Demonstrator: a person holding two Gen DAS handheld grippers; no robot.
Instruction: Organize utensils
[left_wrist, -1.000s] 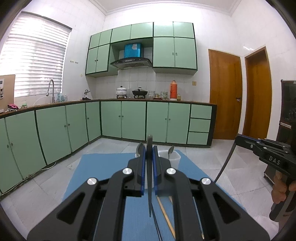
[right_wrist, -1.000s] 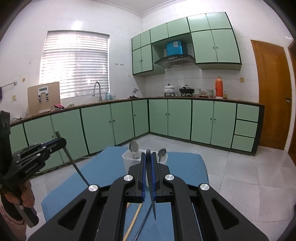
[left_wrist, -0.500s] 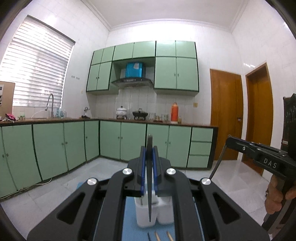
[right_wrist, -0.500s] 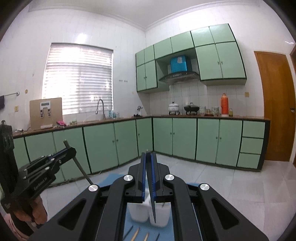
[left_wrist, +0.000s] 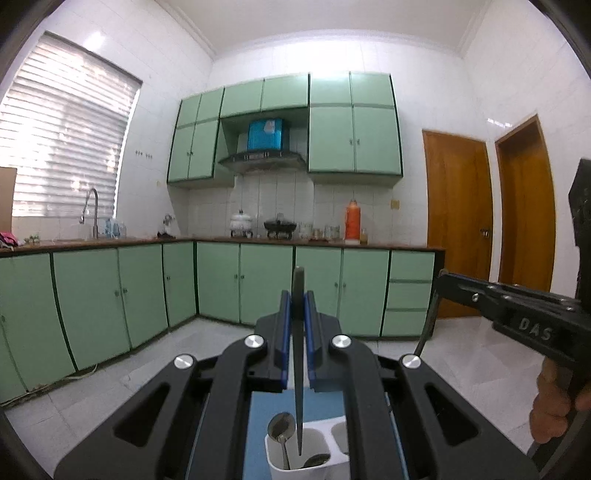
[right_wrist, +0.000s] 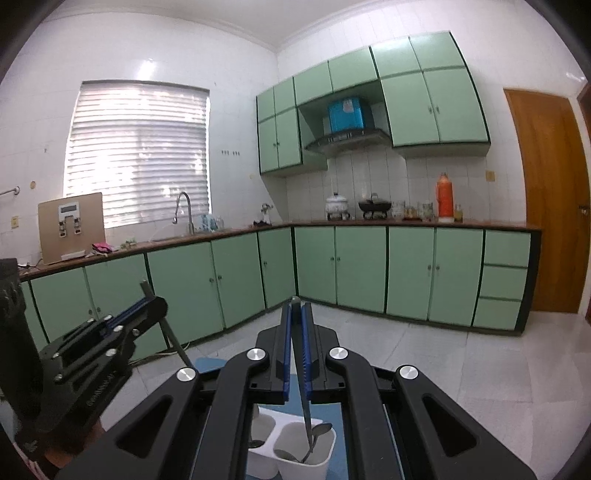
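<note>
My left gripper (left_wrist: 297, 295) is shut on a thin dark utensil (left_wrist: 297, 369) that hangs straight down, its tip over the left compartment of a white utensil holder (left_wrist: 295, 467) with spoons (left_wrist: 281, 432) in it. My right gripper (right_wrist: 296, 308) is shut on another thin dark utensil (right_wrist: 306, 413) whose tip hangs over the right compartment of the same holder (right_wrist: 295, 467), which also holds spoons (right_wrist: 319, 430). The holder stands on a blue mat (left_wrist: 258, 435). Each gripper shows in the other's view, the right one (left_wrist: 443, 280) and the left one (right_wrist: 147, 295).
Green base cabinets (left_wrist: 258, 284) run along the far walls beyond a pale tiled floor (right_wrist: 480, 369). Two wooden doors (left_wrist: 458, 225) stand at the right. The counter carries a sink tap (right_wrist: 183, 210), pots and an orange flask (right_wrist: 445, 201).
Both grippers have risen and moved forward over the holder. The holder has slid from mid-frame to the bottom of both views, with the utensil tips now above its compartments.
</note>
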